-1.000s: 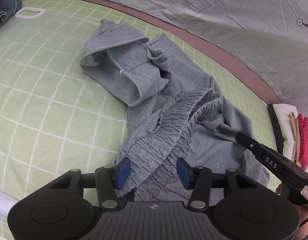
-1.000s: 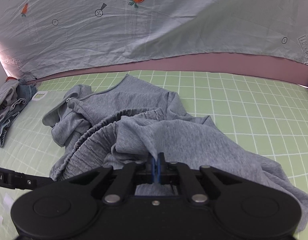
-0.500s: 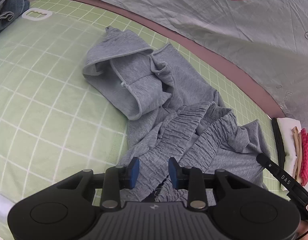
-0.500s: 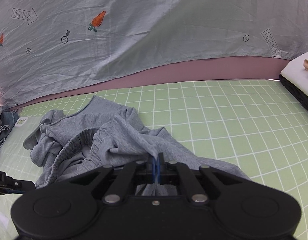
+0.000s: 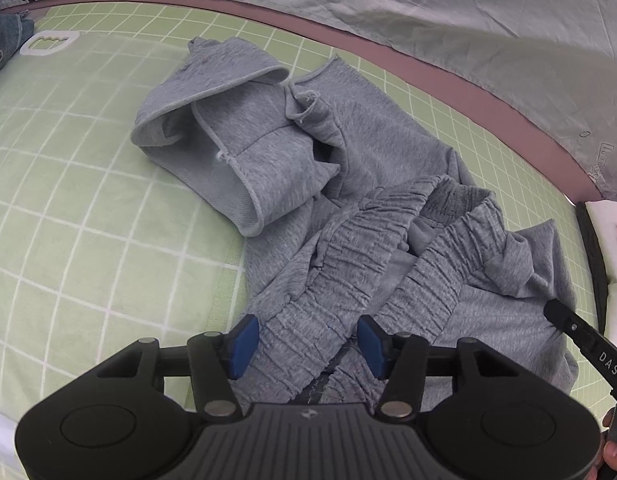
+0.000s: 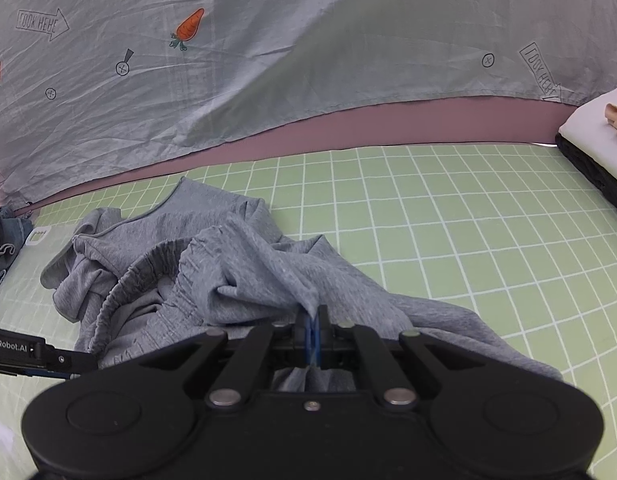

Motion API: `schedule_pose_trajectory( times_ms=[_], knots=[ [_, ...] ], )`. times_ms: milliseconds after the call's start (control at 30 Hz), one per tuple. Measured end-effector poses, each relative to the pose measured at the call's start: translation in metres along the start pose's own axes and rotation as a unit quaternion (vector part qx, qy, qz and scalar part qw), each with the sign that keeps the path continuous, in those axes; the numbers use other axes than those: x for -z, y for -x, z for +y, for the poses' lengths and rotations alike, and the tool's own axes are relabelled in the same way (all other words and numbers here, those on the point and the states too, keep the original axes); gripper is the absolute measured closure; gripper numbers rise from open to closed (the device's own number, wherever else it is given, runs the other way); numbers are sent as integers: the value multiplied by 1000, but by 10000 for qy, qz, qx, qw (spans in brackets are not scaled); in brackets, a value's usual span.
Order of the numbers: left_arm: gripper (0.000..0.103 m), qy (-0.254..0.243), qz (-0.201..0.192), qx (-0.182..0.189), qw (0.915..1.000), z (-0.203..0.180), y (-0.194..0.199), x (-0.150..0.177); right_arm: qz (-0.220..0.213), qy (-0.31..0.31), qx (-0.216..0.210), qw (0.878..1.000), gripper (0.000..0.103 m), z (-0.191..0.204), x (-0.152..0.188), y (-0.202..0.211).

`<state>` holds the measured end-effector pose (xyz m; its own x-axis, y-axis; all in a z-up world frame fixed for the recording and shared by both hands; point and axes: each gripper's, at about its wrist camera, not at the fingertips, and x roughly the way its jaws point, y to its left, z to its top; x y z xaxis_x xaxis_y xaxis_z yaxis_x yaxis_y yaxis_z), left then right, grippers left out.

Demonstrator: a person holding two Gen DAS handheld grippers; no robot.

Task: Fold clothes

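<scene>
A crumpled pair of grey sweatpants [image 5: 348,184] lies on the green checked sheet [image 5: 88,208]; it also shows in the right wrist view [image 6: 228,272]. Its gathered elastic waistband [image 5: 340,264] runs toward my left gripper [image 5: 306,344], which is open with its blue pads on either side of the band. My right gripper [image 6: 312,332] is shut on a fold of the grey fabric and holds it slightly raised. The right gripper's black finger [image 5: 580,336] shows at the right of the left wrist view.
A grey printed sheet [image 6: 308,60] hangs behind the bed over a mauve edge. A stack of folded clothes [image 6: 596,132] sits at the far right. Denim garments [image 5: 4,36] and a white tag [image 5: 48,42] lie at the far left.
My left gripper closed partway on the waistband, then opened wide again. My right gripper kept its hold and moved right, dragging the fabric with it.
</scene>
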<state>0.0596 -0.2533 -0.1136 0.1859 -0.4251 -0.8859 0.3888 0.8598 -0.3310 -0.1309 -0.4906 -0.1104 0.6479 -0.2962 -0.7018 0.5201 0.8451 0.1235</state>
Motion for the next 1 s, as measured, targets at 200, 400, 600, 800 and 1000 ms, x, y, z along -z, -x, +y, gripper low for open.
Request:
schedule_pose_trajectory(
  times_ms=[200,400,600,800,1000],
  knots=[
    [102,289,-225,11,9993,12,12,4,-318,52,109,9994,101,-4,-11,9],
    [103,774,-964,-749,9895,45,72,3,-1214,72,382,9918,101,-9,-42,39],
    [103,1236,-929,-1156,9812,95,94,14,-1333,179,717,9883,101,-14,-56,33],
    [78,1137,-736,-757,9879,75,82,18,-398,-166,1075,9933,61,-31,-31,8],
    [49,220,-481,-347,9980,24,61,2,-434,-294,981,9938,50,-38,-12,23]
  ],
)
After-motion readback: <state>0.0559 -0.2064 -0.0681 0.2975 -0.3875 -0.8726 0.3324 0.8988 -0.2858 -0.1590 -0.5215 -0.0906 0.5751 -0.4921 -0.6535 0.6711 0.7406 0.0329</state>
